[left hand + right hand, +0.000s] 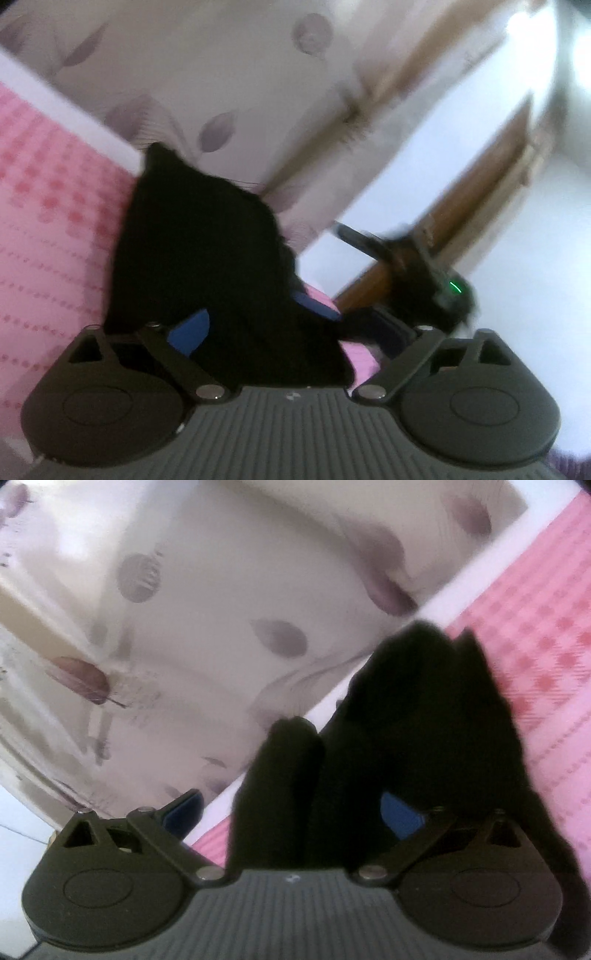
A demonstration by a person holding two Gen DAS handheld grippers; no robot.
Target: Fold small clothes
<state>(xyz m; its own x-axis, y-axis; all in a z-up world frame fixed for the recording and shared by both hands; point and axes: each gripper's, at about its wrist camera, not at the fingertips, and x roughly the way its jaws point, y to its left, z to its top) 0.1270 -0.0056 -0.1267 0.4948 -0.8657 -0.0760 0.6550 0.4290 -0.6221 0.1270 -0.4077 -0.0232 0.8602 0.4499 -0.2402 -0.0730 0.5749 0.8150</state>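
Observation:
A small black garment [207,258] hangs bunched between both grippers above a pink checked sheet [48,221]. My left gripper [255,317] has its blue pads [190,330] spread around the cloth, which fills the gap between them. In the right wrist view the same black garment [417,738] drapes over my right gripper [291,812], whose blue fingers [183,812] stand wide apart with cloth between them. The right gripper's body, with a green light, also shows in the left wrist view [432,291]. Both views are motion-blurred.
The pink sheet [546,635] has a white border [480,579]. Beyond it hangs a cream curtain with purple leaf print [229,74]. A brown wooden frame [472,184] and a white wall are at the right in the left wrist view.

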